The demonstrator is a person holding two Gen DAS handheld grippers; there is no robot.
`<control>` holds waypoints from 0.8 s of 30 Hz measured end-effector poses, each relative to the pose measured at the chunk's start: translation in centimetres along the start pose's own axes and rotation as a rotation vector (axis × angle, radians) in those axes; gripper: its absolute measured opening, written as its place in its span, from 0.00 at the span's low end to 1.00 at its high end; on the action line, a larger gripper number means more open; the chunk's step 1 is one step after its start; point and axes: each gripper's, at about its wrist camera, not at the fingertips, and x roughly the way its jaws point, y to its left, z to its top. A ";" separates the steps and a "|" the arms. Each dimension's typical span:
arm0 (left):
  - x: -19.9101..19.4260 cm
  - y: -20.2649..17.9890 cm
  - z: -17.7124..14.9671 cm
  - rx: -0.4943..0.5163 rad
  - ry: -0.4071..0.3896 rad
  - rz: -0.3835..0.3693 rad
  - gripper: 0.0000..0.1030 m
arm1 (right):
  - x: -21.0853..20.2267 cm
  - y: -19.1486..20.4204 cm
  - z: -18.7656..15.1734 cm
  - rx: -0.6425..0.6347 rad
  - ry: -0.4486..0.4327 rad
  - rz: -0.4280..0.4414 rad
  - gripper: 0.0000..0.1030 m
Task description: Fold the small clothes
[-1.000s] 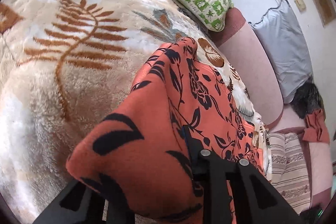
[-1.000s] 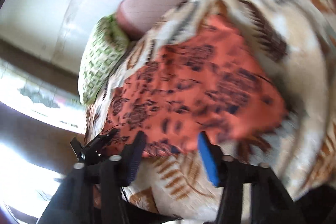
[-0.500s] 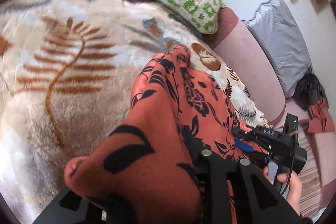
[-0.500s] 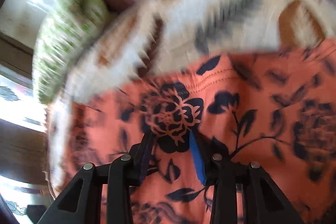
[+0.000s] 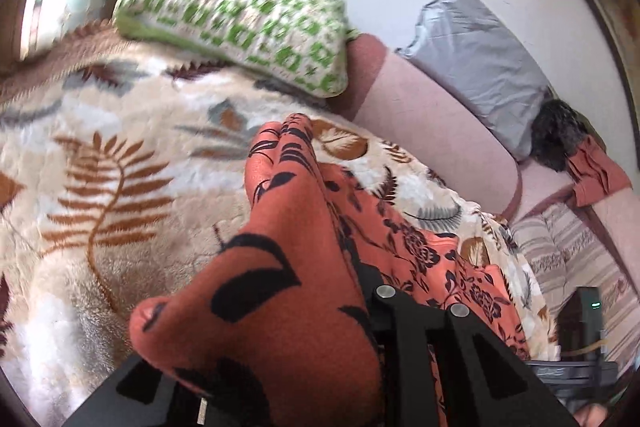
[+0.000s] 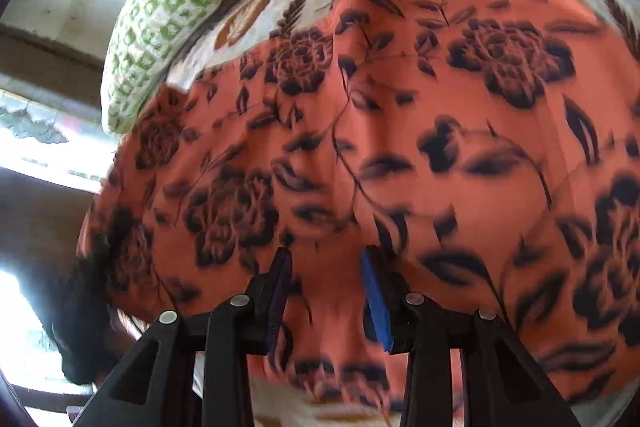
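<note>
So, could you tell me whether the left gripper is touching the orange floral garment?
Touching. The left wrist view shows the orange floral garment draped over and pinched in the left gripper, lifted off the blanket.

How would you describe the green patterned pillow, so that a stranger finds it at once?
Start at the fluffy leaf-print blanket covering the bed. At its far end, near the white wall, lies the pillow. It alone is white with green squares; its grey neighbour is plain.

Matt orange cloth garment point(image 5: 288, 235) on fluffy plush blanket point(image 5: 100, 147); claws black plastic
</note>
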 end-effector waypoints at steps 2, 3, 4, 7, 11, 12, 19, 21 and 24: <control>-0.6 -0.8 -0.2 0.042 -0.021 -0.011 0.18 | -2.5 -1.4 -0.6 0.043 -0.044 0.080 0.47; -0.9 -1.1 -0.2 0.053 -0.027 -0.021 0.18 | -4.2 -2.5 -1.0 0.070 -0.090 0.139 0.54; -1.1 -1.5 -0.2 0.069 -0.031 -0.029 0.18 | -6.0 -3.8 -1.3 0.089 -0.154 0.186 0.63; -1.7 -2.8 -0.2 0.114 -0.041 -0.025 0.18 | -9.1 -7.7 -2.1 0.144 -0.291 0.265 0.65; -2.4 -5.0 -0.2 0.148 -0.057 -0.027 0.18 | -8.3 -13.0 -2.3 0.316 -0.264 0.216 0.63; -2.5 -5.4 -0.2 0.155 -0.057 -0.027 0.18 | -7.2 -14.3 -2.1 0.360 -0.205 0.223 0.59; -3.2 -9.4 -0.1 0.235 -0.041 -0.018 0.18 | -9.3 -14.5 -1.9 0.313 -0.302 0.273 0.44; -3.3 -10.5 0.0 0.258 -0.029 -0.022 0.18 | -10.4 -14.6 -2.0 0.301 -0.352 0.320 0.44; -3.4 -12.1 0.3 0.271 -0.009 -0.045 0.18 | -11.1 -14.6 -1.7 0.295 -0.394 0.320 0.44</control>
